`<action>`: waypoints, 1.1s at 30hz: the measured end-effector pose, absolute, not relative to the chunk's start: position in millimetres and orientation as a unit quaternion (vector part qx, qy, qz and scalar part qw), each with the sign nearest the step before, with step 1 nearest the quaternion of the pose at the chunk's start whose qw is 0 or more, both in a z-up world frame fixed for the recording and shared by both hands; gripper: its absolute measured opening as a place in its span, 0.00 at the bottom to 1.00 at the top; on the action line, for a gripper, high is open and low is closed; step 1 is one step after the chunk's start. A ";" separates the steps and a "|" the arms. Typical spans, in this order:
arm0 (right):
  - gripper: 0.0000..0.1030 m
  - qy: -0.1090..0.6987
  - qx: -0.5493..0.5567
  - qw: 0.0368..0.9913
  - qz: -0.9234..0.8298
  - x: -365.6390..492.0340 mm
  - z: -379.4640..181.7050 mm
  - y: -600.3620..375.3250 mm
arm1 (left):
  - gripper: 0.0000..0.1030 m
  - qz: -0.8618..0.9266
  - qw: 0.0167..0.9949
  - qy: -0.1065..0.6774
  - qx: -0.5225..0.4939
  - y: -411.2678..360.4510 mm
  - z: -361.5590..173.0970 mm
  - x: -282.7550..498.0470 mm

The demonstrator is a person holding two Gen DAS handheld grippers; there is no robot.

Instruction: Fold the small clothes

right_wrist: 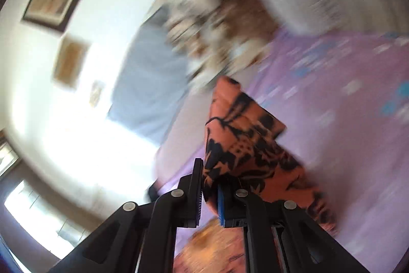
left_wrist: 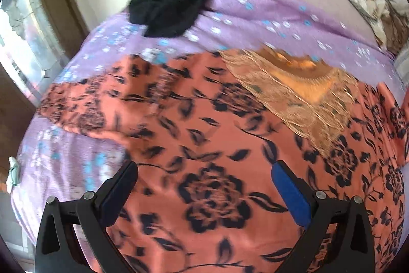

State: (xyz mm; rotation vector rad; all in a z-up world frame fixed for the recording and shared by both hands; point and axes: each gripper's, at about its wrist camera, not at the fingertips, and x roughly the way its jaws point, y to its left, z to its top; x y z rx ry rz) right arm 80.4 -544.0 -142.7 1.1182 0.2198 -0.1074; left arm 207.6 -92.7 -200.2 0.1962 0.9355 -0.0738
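1. On the bed, I see a lilac floral sheet [left_wrist: 255, 14] covering the whole surface.
2. An orange garment with black flower print [left_wrist: 204, 145] lies spread across the sheet; its tan embroidered neckline [left_wrist: 294, 94] faces the far side.
3. A crumpled black garment [left_wrist: 171, 7] sits apart near the far edge.
4. My left gripper [left_wrist: 204, 186] hangs over the orange garment, jaws wide, gripping nothing.
5. My right gripper [right_wrist: 210, 192] is clamped on a raised fold of that garment; this view is blurred.

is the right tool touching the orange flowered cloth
Touching. The right wrist view shows the right tool with its jaws closed on a fold of the orange flowered cloth, which stands up between them.
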 end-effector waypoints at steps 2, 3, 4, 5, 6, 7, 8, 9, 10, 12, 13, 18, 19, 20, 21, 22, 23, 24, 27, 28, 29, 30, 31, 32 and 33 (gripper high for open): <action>0.10 0.121 0.527 0.841 0.001 106.0 -138.0 -502.9 | 1.00 -0.015 0.893 0.440 0.090 -79.5 -193.2 209.1; 0.10 0.128 0.528 0.839 0.017 114.0 -138.5 -489.2 | 1.00 -0.002 0.895 0.437 0.085 -70.1 -189.7 211.4; 0.10 0.141 0.532 0.834 0.044 129.1 -140.2 -467.2 | 1.00 0.011 0.897 0.435 0.078 -59.7 -186.4 214.0; 0.10 0.148 0.534 0.830 0.059 139.4 -142.2 -452.4 | 1.00 0.020 0.898 0.434 0.072 -53.6 -184.6 216.6; 0.10 0.158 0.538 0.824 0.079 151.6 -145.9 -433.1 | 1.00 0.031 0.898 0.434 0.063 -43.9 -182.0 219.5; 0.10 0.166 0.541 0.819 0.094 160.3 -150.0 -418.2 | 1.00 0.042 0.898 0.434 0.054 -33.8 -179.7 222.2; 0.10 0.177 0.545 0.811 0.115 171.8 -155.7 -400.2 | 1.00 0.048 0.899 0.434 0.048 -25.0 -178.7 223.5; 0.11 0.190 0.552 0.800 0.138 183.5 -162.6 -381.3 | 1.00 0.057 0.898 0.434 0.040 -16.3 -176.8 225.8; 0.14 0.198 0.558 0.792 0.151 192.3 -166.2 -370.5 | 1.00 0.067 0.898 0.434 0.031 -6.8 -174.9 228.3; 0.24 0.223 0.564 0.773 0.189 209.5 -174.3 -342.1 | 1.00 0.082 0.897 0.434 0.018 5.8 -172.7 229.9; 0.57 0.235 0.560 0.767 0.206 213.8 -175.6 -328.1 | 1.00 0.088 0.897 0.433 0.011 10.6 -171.4 229.7; 1.00 0.238 0.546 0.762 0.254 212.5 -170.9 -293.8 | 1.00 0.107 0.896 0.430 -0.018 27.3 -168.3 232.2; 1.00 0.240 0.542 0.766 0.247 213.2 -170.1 -298.9 | 1.00 0.104 0.896 0.431 -0.022 26.6 -168.4 232.2; 1.00 0.239 0.540 0.772 0.237 208.4 -169.7 -305.2 | 1.00 0.098 0.896 0.432 -0.026 25.3 -169.3 232.8; 1.00 0.236 0.536 0.778 0.227 200.8 -168.3 -313.2 | 1.00 0.084 0.897 0.434 -0.031 23.0 -170.4 233.5; 1.00 0.239 0.523 0.793 0.201 193.3 -165.9 -321.8 | 1.00 0.060 0.897 0.435 -0.039 19.2 -171.8 234.6; 1.00 0.245 0.511 0.805 0.175 187.2 -161.2 -329.0 | 1.00 0.043 0.898 0.436 -0.046 14.7 -171.9 235.5; 0.99 0.255 0.498 0.816 0.144 177.0 -156.9 -341.0 | 1.00 0.012 0.898 0.435 -0.057 7.5 -173.7 237.2; 0.88 0.275 0.466 0.838 0.073 152.7 -157.6 -370.9 | 1.00 -0.057 0.893 0.441 -0.068 -16.2 -180.5 247.5; 0.81 0.285 0.448 0.846 0.046 143.4 -159.9 -381.7 | 0.99 -0.081 0.889 0.447 -0.063 -27.7 -185.9 253.9; 0.75 0.300 0.421 0.856 0.005 134.7 -165.5 -392.0 | 0.99 -0.097 0.884 0.454 -0.057 -35.3 -190.7 258.7; 0.72 0.309 0.410 0.858 -0.020 129.0 -170.6 -402.7 | 0.94 -0.117 0.876 0.465 -0.051 -45.2 -199.1 265.3; 0.64 0.319 0.411 0.853 -0.040 125.5 -179.0 -413.4 | 0.89 -0.134 0.865 0.482 -0.045 -54.5 -209.3 272.2; 0.60 0.328 0.432 0.838 -0.057 123.0 -192.2 -430.4 | 0.71 -0.148 0.853 0.499 -0.037 -62.6 -218.7 279.1; 0.57 0.331 0.448 0.828 -0.065 122.2 -200.9 -442.5 | 0.48 -0.158 0.843 0.513 -0.031 -68.5 -225.8 283.9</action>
